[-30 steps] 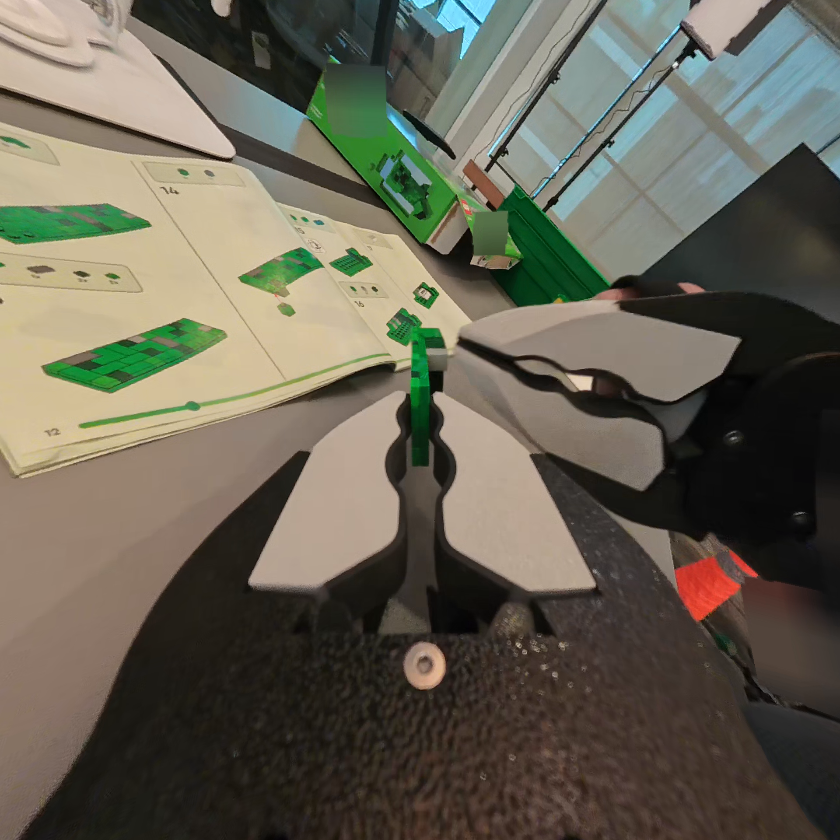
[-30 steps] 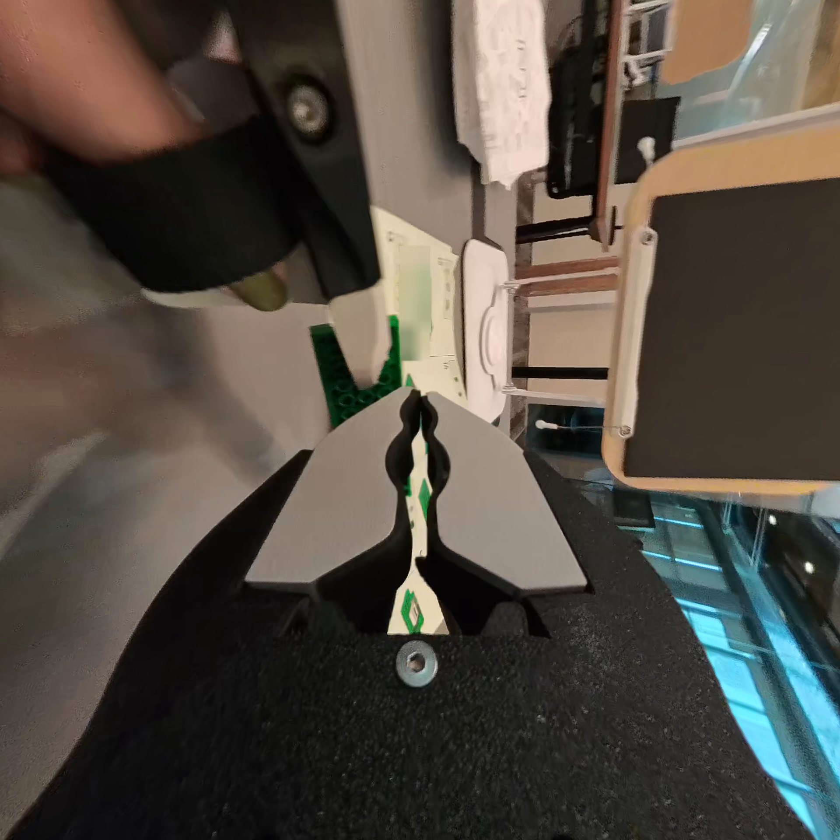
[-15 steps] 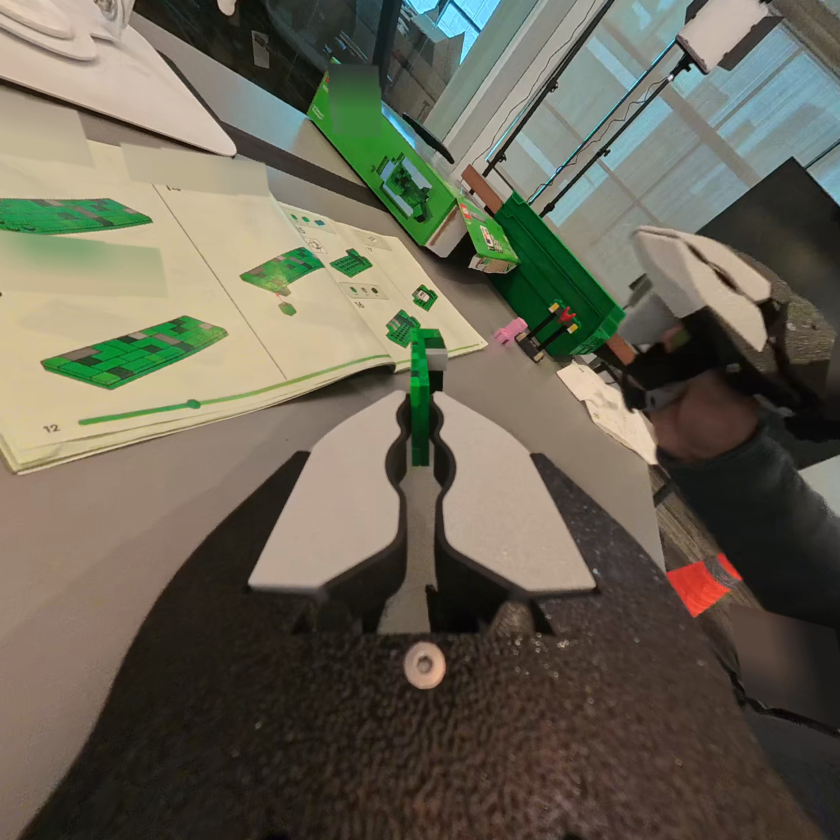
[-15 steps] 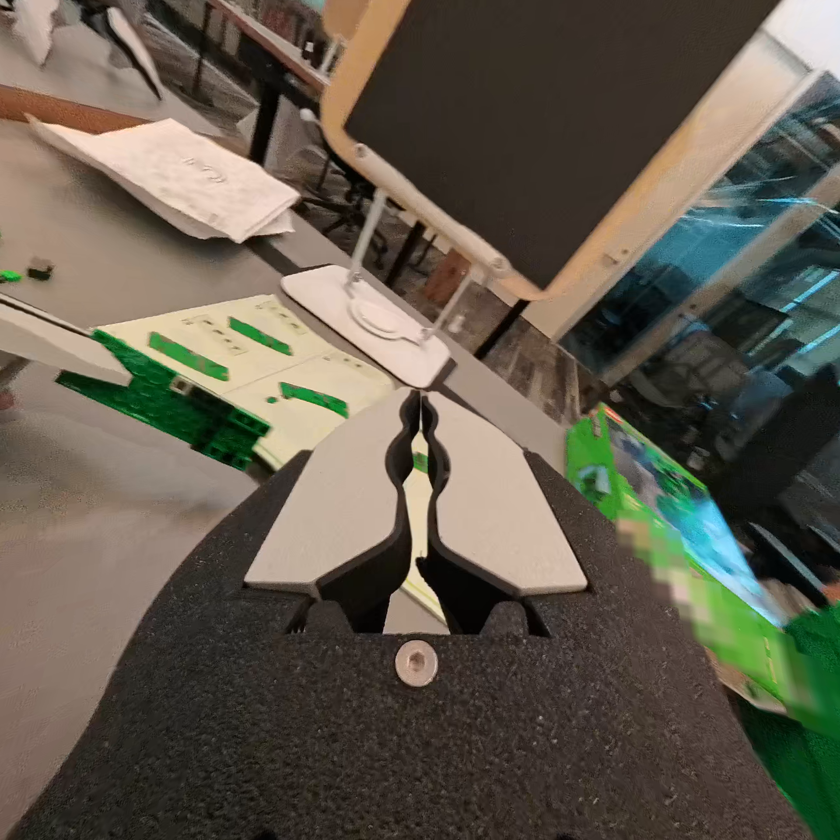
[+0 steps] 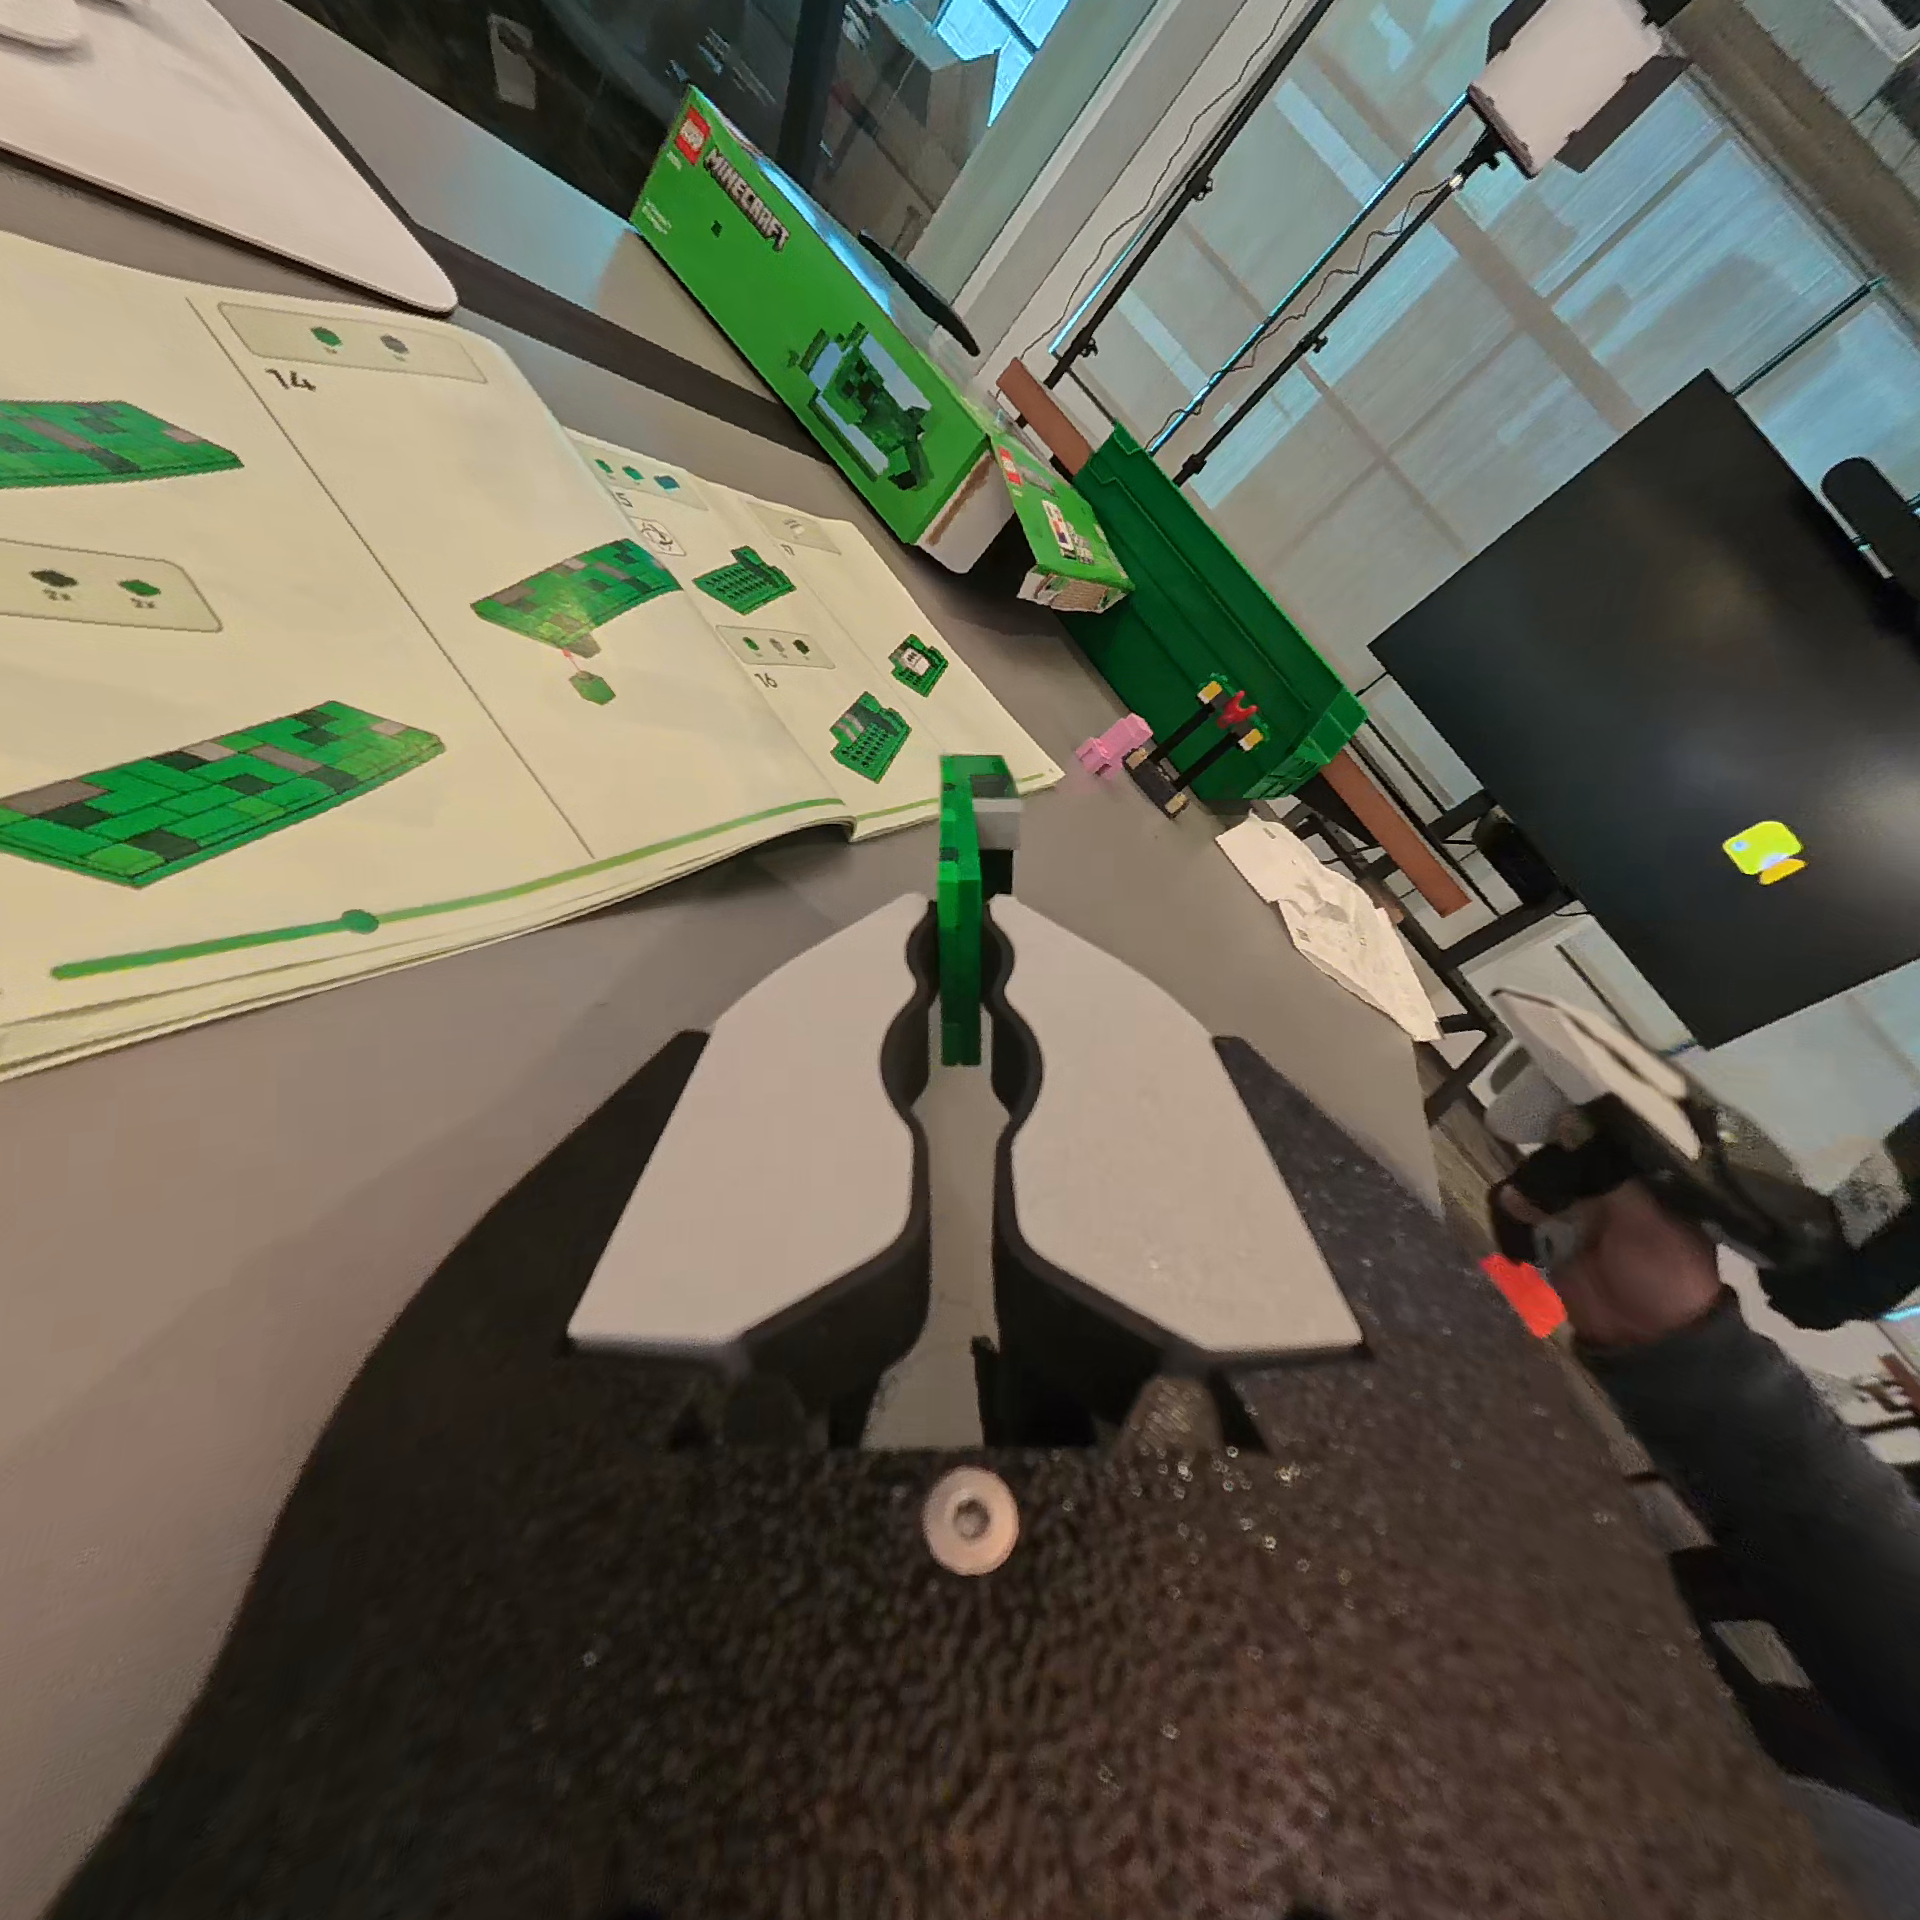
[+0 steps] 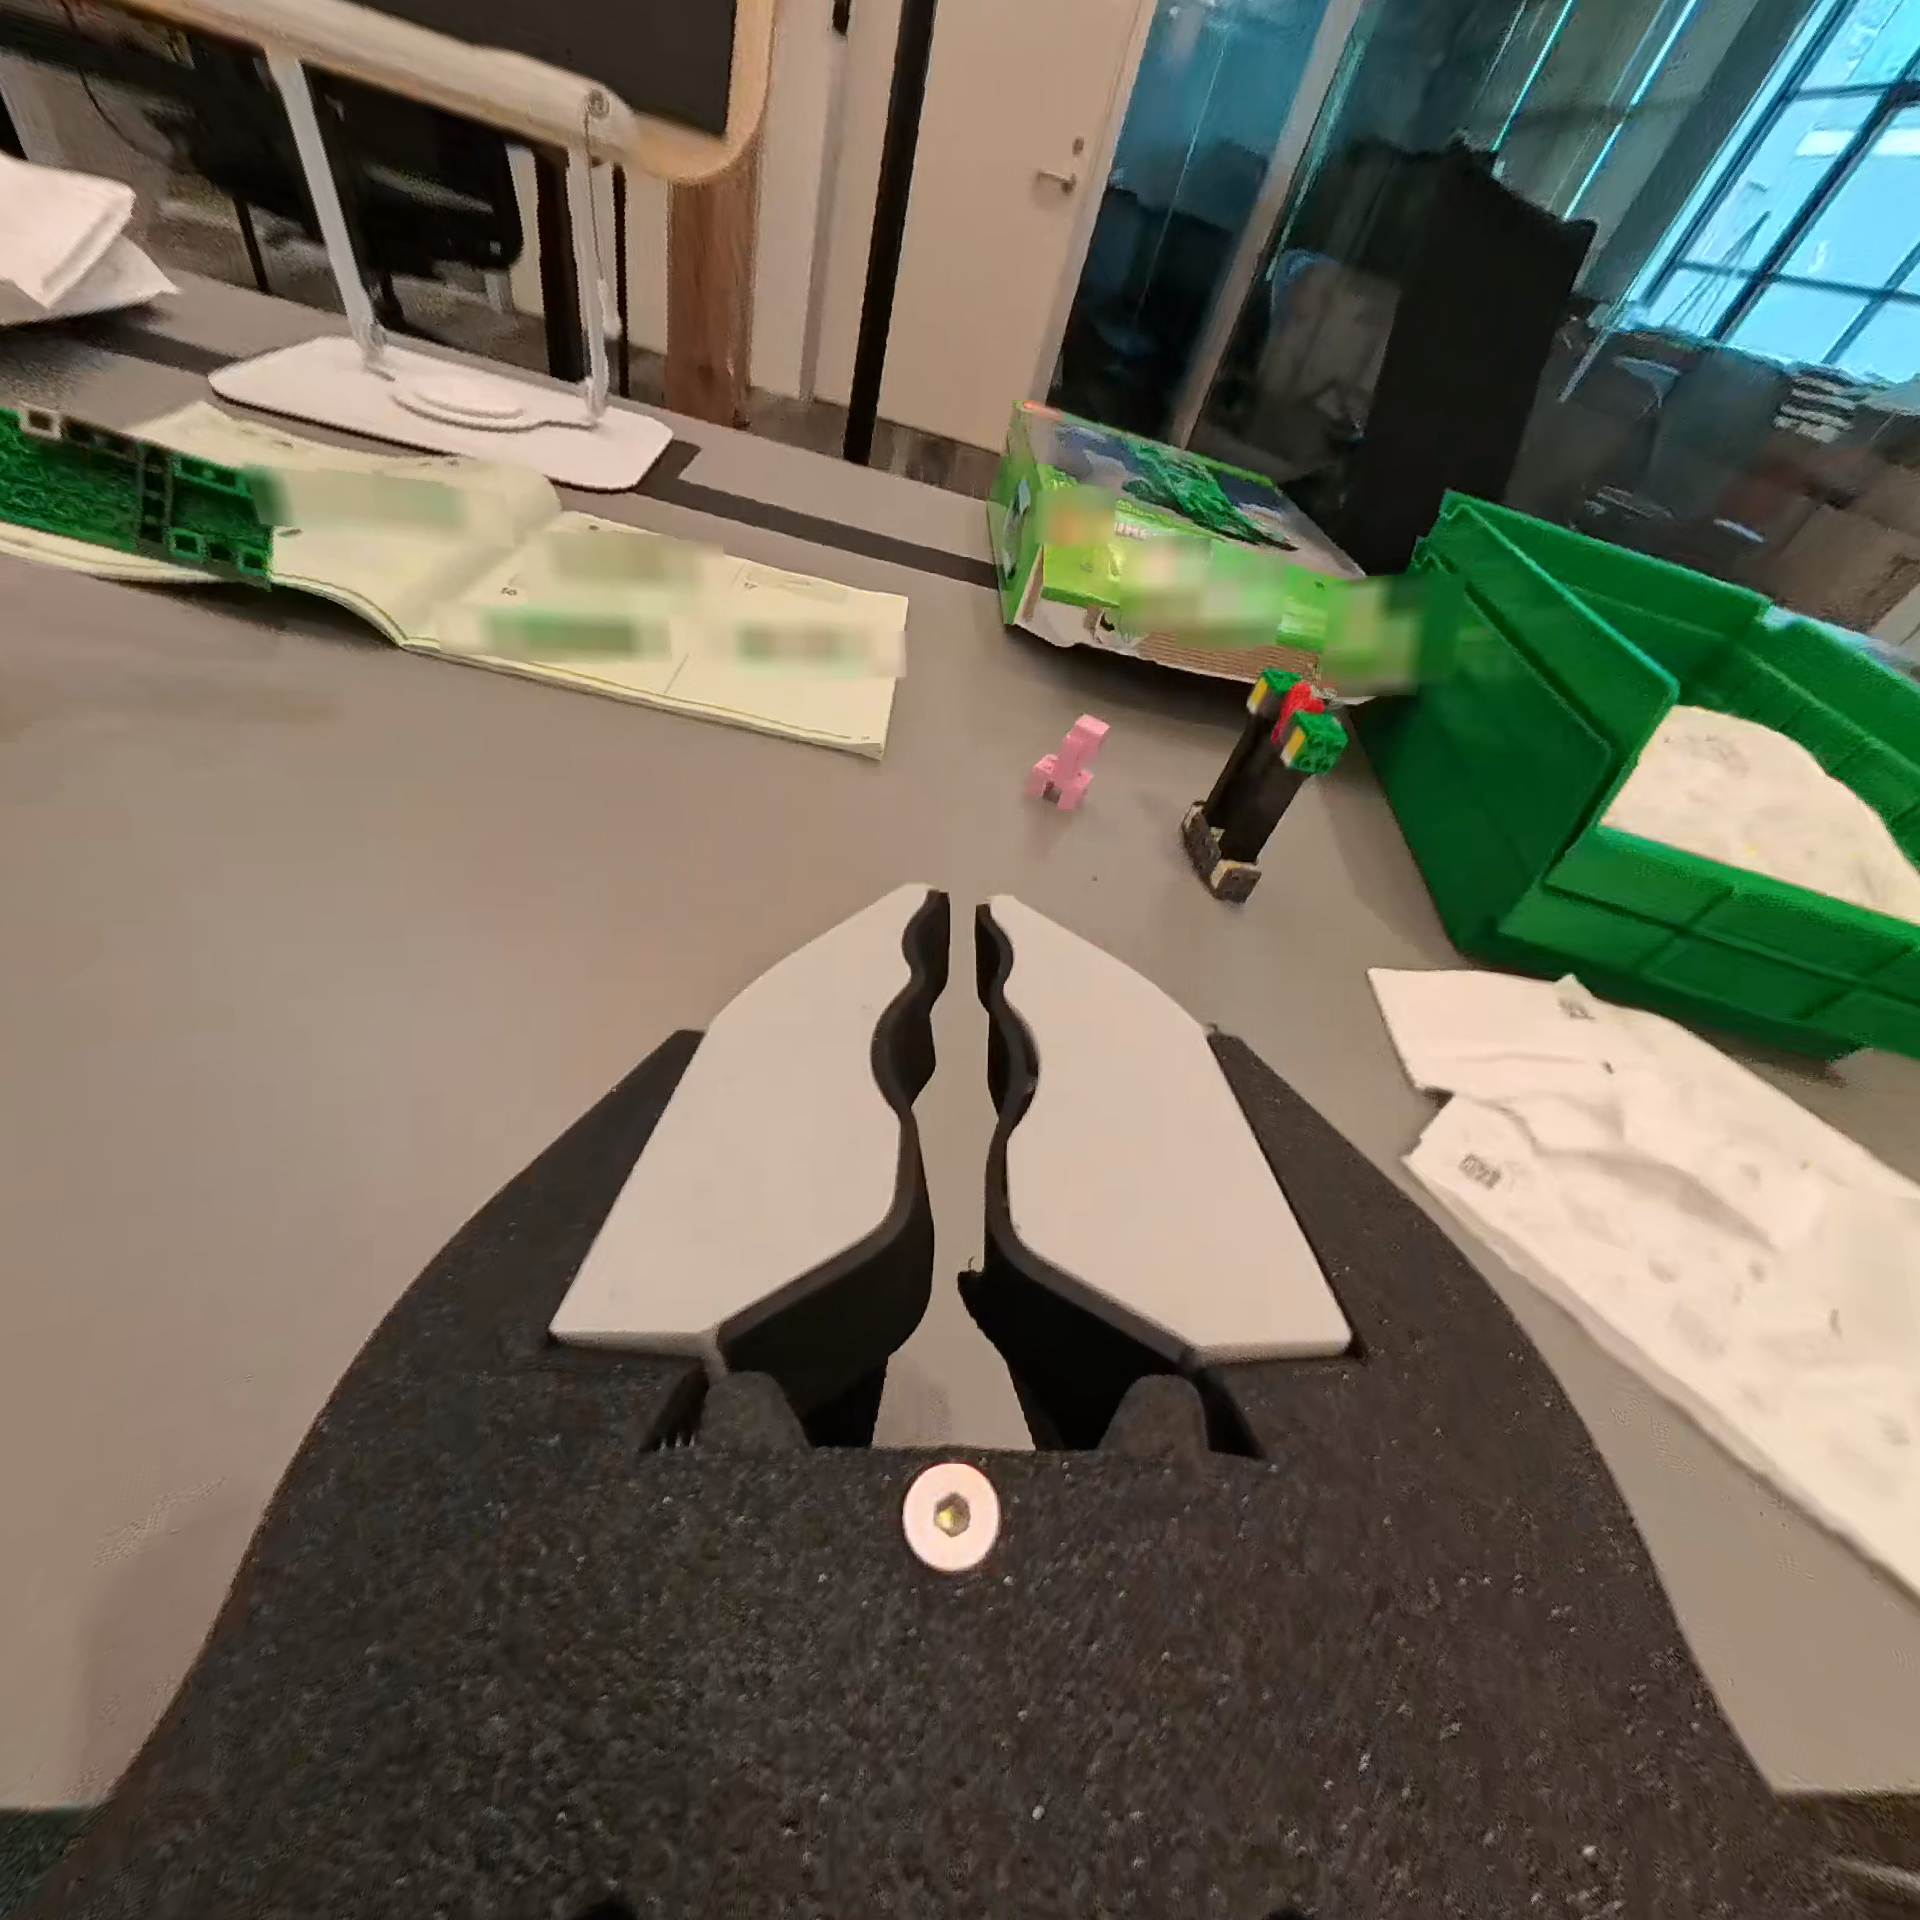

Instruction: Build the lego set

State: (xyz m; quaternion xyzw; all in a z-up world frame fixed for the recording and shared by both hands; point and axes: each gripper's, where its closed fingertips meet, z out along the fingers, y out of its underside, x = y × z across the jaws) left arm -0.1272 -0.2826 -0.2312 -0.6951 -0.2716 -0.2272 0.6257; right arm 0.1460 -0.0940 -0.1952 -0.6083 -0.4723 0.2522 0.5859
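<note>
Holding the green plate (image 5: 961,914) edge-on, the left gripper (image 5: 961,935) has its jaws clamped on the near end, grey brick on the far tip pointing at the booklet (image 5: 416,644). Right gripper (image 6: 961,914) is empty, jaws nearly closed with just a slit, over bare table (image 6: 416,935) well short of the pink piece (image 6: 1070,764). My guess: next brick comes from the bin (image 6: 1558,790) side, so open wider before reaching, and keep the plate steady and level.
</note>
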